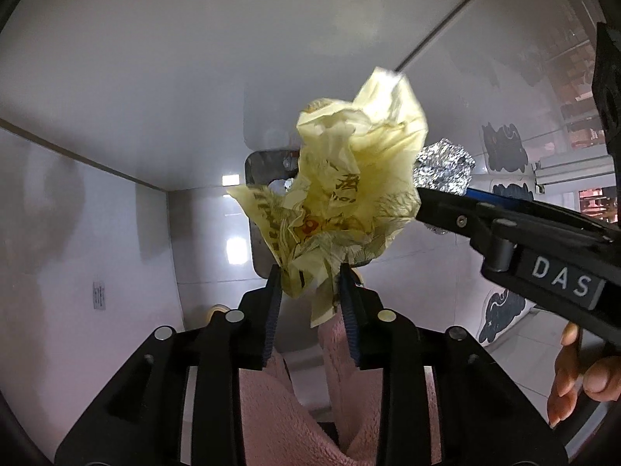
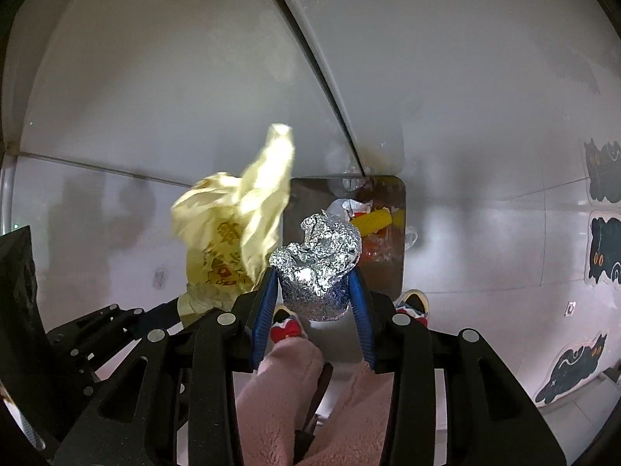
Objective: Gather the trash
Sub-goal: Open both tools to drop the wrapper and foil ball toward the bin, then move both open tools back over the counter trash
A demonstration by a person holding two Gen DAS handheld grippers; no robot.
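A crumpled yellow printed wrapper (image 1: 349, 178) sticks out from my left gripper (image 1: 310, 273); its lower end fills the gap between the two black fingers, which close on it. My right gripper (image 2: 315, 277) is shut on a ball of silver foil (image 2: 320, 260) between its blue pads. Both point steeply down over a steel-rimmed trash bin (image 2: 399, 272) that holds corn and other scraps. The wrapper (image 2: 229, 233) hangs just left of the foil, and the foil (image 1: 444, 169) shows just right of the wrapper. The bin (image 1: 258, 240) is mostly hidden behind the wrapper.
White floor tiles surround the bin, with a white cabinet or wall edge behind it. The person's pink fleece legs (image 2: 295, 400) and colourful shoes (image 2: 285, 324) stand close to the bin. Dark cat-shaped floor stickers (image 2: 601, 248) lie at the right. A hand (image 1: 578, 376) holds the right gripper's handle.
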